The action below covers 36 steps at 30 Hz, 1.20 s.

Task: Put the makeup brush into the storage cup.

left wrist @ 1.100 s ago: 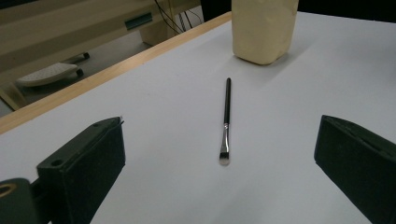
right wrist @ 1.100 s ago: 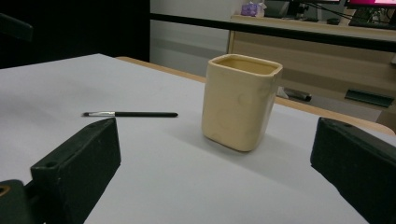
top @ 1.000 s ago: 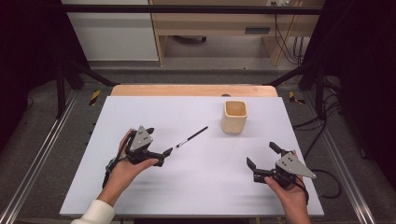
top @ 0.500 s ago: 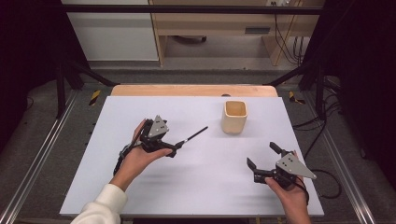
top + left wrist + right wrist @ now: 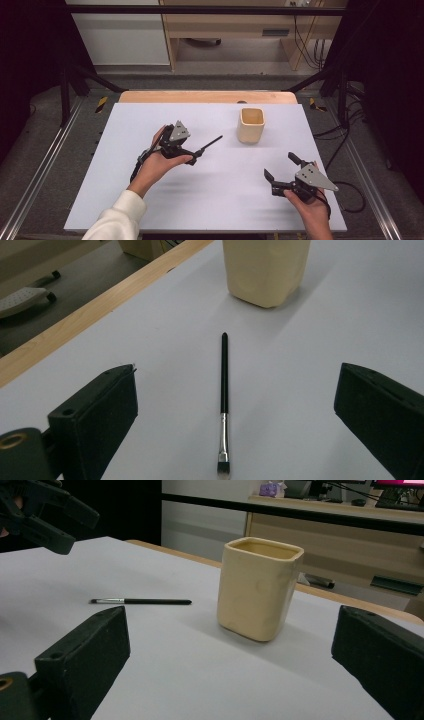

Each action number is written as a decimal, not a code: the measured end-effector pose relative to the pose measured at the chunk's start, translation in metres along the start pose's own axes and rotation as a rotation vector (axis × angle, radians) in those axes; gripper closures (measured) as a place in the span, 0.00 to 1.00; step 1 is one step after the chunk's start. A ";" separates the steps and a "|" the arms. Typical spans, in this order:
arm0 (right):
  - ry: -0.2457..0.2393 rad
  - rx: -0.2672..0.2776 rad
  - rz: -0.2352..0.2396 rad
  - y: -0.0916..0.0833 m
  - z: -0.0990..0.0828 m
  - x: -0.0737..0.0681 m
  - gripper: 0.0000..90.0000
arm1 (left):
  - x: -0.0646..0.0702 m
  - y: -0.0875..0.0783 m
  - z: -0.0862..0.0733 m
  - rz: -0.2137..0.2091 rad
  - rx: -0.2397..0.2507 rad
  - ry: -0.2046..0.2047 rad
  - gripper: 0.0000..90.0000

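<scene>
The left gripper's black fingers are spread wide, pinching nothing. Between them, on the white worktop, lies a thin black-handled paintbrush with a silver ferrule, bristles nearest the fingers. Beyond its handle tip stands a cream square-sided ceramic cup, upright. The right gripper's fingers are also spread apart and empty; the cup stands ahead between them, the brush farther left.
</scene>
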State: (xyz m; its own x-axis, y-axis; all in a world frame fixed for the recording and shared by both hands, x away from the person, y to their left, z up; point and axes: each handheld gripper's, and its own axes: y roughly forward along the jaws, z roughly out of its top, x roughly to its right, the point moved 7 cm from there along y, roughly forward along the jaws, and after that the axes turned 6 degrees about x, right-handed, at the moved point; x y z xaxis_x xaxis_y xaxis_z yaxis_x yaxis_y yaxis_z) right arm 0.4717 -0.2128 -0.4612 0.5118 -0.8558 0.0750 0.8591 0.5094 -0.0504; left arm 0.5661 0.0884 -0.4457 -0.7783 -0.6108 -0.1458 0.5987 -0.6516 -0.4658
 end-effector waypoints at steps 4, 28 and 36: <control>-0.002 -0.002 -0.001 0.000 0.000 0.000 0.03 | 0.002 0.006 0.000 -0.004 -0.023 0.013 0.04; 0.004 0.000 0.005 -0.001 0.001 0.000 0.04 | -0.007 0.029 0.000 0.005 -0.088 0.033 0.05; 0.005 0.001 0.005 -0.002 0.001 0.000 0.04 | -0.010 0.037 -0.005 0.007 -0.109 0.015 0.06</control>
State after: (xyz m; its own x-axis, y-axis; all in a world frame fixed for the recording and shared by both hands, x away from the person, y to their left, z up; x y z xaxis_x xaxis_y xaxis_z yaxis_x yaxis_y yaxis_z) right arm 0.4703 -0.2134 -0.4602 0.5157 -0.8539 0.0696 0.8567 0.5134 -0.0493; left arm 0.5956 0.0726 -0.4661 -0.7774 -0.6077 -0.1622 0.5805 -0.5939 -0.5571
